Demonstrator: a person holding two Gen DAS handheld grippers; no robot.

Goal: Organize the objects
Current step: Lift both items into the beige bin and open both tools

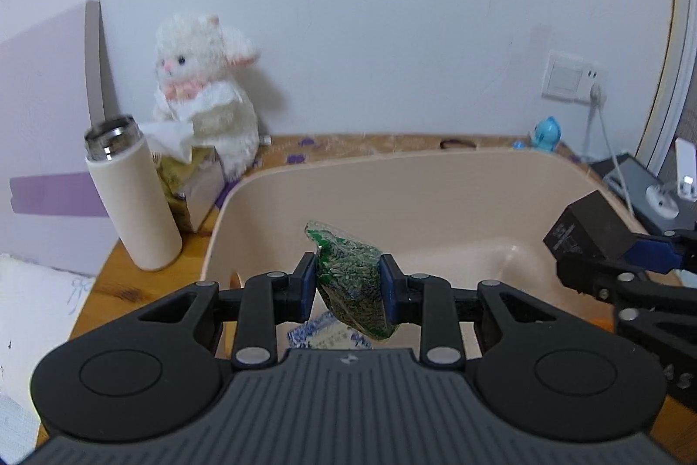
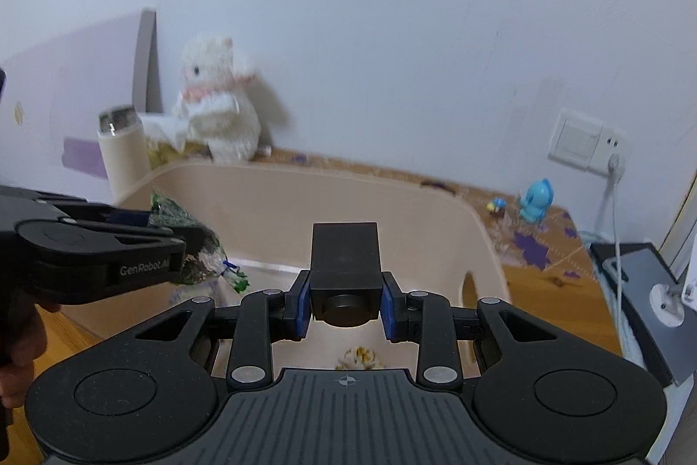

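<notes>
My left gripper (image 1: 347,290) is shut on a clear green packet of seeds (image 1: 355,286) and holds it over the beige plastic bin (image 1: 392,177). The packet also shows in the right wrist view (image 2: 196,242), in the left gripper at the left. My right gripper (image 2: 346,301) is shut on a black box (image 2: 345,269) above the same bin (image 2: 305,181); the box and right gripper show at the right of the left wrist view (image 1: 586,234). A blue-and-white packet (image 1: 326,334) lies on the bin floor under the left gripper. A small flowered item (image 2: 359,358) lies on the floor below the right gripper.
A cream flask (image 1: 130,195) stands left of the bin, with a tissue box (image 1: 191,181) and a white plush lamb (image 1: 204,94) behind it. A blue toy (image 2: 536,201) sits at the back right. A wall socket and cable (image 2: 610,177) and a grey device (image 2: 644,282) are on the right.
</notes>
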